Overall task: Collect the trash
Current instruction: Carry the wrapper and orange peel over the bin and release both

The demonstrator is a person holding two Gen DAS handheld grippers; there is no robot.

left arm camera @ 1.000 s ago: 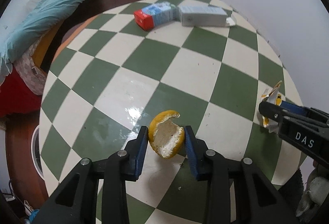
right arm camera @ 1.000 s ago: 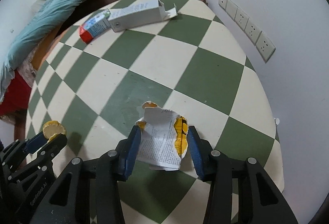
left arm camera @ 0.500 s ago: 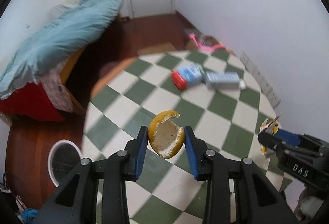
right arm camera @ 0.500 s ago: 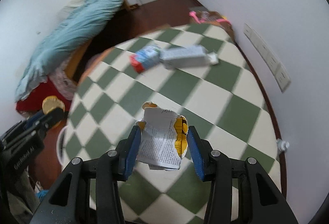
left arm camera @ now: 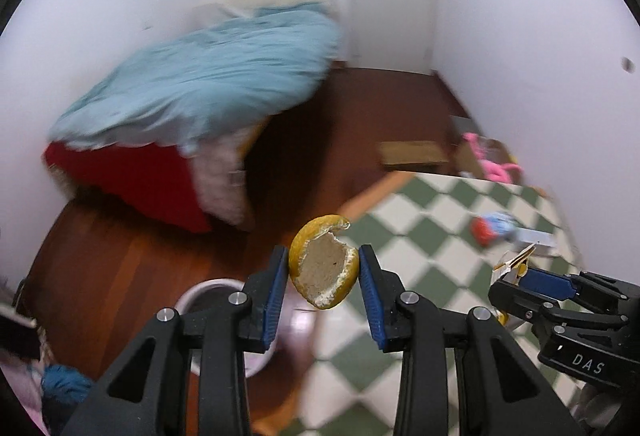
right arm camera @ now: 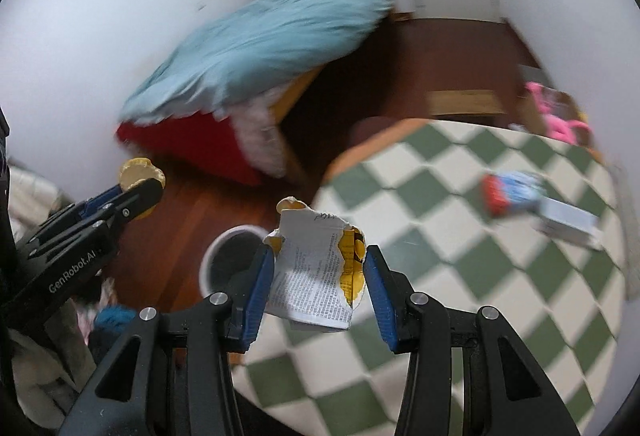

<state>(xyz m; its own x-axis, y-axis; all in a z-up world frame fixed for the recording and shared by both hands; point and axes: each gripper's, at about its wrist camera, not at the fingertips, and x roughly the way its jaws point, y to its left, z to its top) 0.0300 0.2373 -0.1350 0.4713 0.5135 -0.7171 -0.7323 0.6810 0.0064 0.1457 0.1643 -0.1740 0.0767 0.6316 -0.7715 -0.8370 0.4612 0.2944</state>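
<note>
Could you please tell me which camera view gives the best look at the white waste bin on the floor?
The right wrist view: the white waste bin shows most of its round rim and dark inside, only partly behind the right gripper holding the torn wrapper. In the left wrist view, the left gripper hides most of the bin.

wood floor (left arm camera: 120, 268) between the bed (left arm camera: 192, 88) and the checkered table (right arm camera: 500, 276) is open; the white bin (right arm camera: 224, 260) stands there just off the table edge, mouth unobstructed. on the table only a carton (right arm camera: 512, 192) and grey box (right arm camera: 568, 220) at the far side, rest bare. clutter low left near the bin.
</note>
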